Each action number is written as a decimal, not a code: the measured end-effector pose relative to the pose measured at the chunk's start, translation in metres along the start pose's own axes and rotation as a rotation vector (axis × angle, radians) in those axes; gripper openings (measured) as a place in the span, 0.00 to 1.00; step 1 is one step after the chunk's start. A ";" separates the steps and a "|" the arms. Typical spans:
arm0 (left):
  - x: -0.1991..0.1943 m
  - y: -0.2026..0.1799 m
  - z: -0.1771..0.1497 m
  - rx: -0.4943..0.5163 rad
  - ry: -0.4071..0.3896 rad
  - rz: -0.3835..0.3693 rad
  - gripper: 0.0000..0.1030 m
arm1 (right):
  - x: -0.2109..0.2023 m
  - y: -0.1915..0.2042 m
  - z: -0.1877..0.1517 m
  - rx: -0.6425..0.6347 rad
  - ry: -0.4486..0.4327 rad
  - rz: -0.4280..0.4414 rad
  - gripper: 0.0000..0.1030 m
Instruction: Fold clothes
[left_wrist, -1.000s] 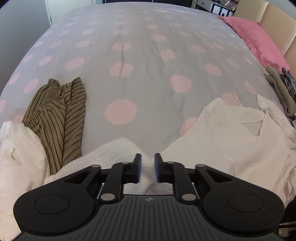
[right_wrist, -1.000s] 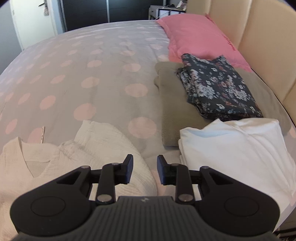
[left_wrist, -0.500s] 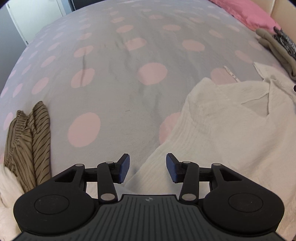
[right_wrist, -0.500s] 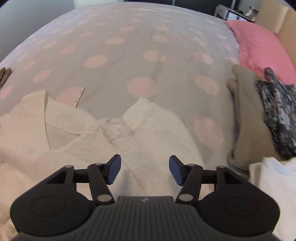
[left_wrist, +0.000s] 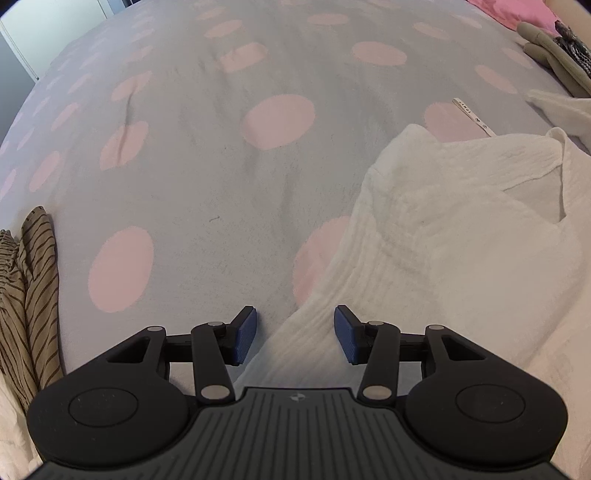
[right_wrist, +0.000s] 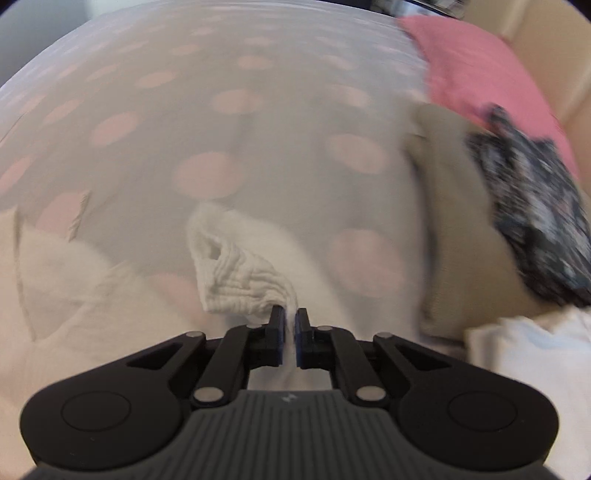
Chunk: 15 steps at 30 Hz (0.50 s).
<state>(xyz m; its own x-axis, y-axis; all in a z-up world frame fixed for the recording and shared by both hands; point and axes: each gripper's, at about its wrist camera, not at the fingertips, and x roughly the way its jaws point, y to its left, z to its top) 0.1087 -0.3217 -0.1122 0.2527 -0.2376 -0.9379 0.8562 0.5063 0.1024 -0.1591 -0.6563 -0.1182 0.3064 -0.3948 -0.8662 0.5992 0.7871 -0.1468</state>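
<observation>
A crinkled white top (left_wrist: 461, 240) lies spread on the grey bedspread with pink dots (left_wrist: 221, 166). My left gripper (left_wrist: 295, 317) hovers low over the top's left edge. Its jaws are opening, and the cloth's edge lies between them without either pad touching it. In the blurred right wrist view, my right gripper (right_wrist: 290, 314) is closing on a bunched fold of the same white top (right_wrist: 240, 273). The cloth is pinched between its pads and puckers up just beyond the tips.
A brown striped garment (left_wrist: 33, 295) lies at the left. To the right sit an olive folded piece (right_wrist: 450, 177), a dark floral piece (right_wrist: 535, 206) on top of it, a white folded stack (right_wrist: 528, 354) and a pink pillow (right_wrist: 472, 62). A label strip (left_wrist: 472, 114) lies on the bedspread.
Both grippers have sunk toward the white top. The left jaws have spread wider. The right jaws opened wide, then closed on a fold of the cloth.
</observation>
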 end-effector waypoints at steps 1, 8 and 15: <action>0.000 0.000 0.000 -0.006 -0.001 0.000 0.43 | -0.001 -0.011 0.000 0.029 0.007 -0.047 0.06; -0.002 -0.006 0.004 -0.015 -0.021 0.010 0.43 | -0.018 -0.055 -0.008 0.107 -0.025 -0.209 0.29; -0.006 -0.013 0.010 -0.031 -0.049 -0.005 0.44 | -0.042 -0.027 -0.008 0.034 -0.155 0.111 0.38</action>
<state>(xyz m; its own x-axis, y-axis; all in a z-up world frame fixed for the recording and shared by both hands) 0.1005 -0.3348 -0.1046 0.2707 -0.2805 -0.9209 0.8433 0.5304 0.0863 -0.1943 -0.6570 -0.0814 0.4807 -0.3773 -0.7916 0.5791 0.8144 -0.0365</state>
